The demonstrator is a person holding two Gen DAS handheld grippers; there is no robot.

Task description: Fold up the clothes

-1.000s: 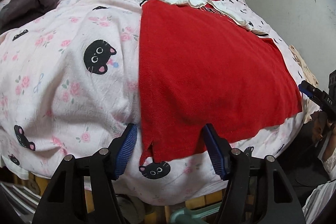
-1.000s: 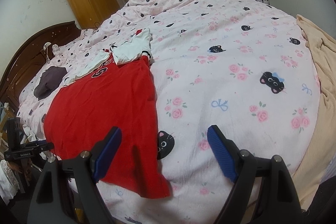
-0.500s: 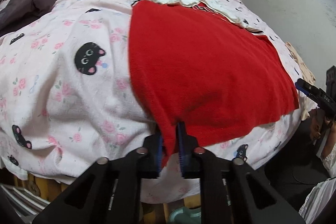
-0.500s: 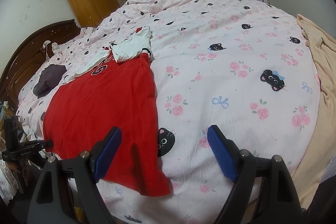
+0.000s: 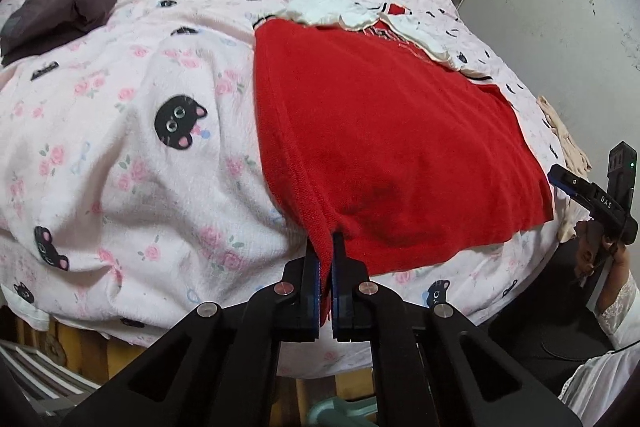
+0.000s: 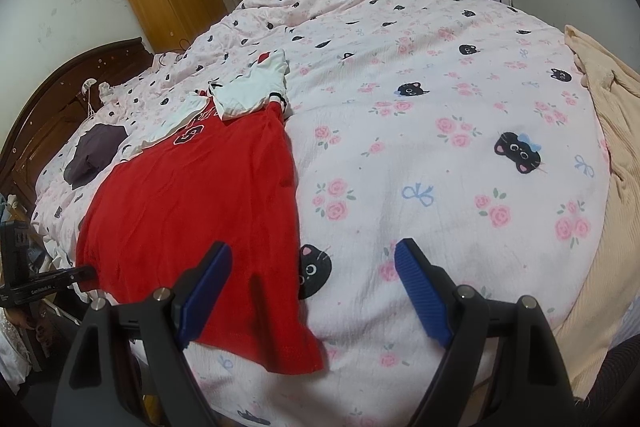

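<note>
1. Left gripper [image 5: 326, 259] just clamped: fingers pinching near hem corner of red shirt [image 5: 384, 131], fabric now bunched, pulled taut.
2. Shirt lying flat on cat-print quilt [image 6: 440, 131], white sleeves at far end.
3. Right gripper [image 6: 312, 291] unmoved, fingers spread wide over other hem corner, nothing gripped.
4. Likely next: right-side pinch, then fold.

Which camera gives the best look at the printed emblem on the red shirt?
The right wrist view: the black-and-white emblem on the red knit shirt faces it, partly under white fabric. The left wrist view shows only an edge-on sliver.
</note>
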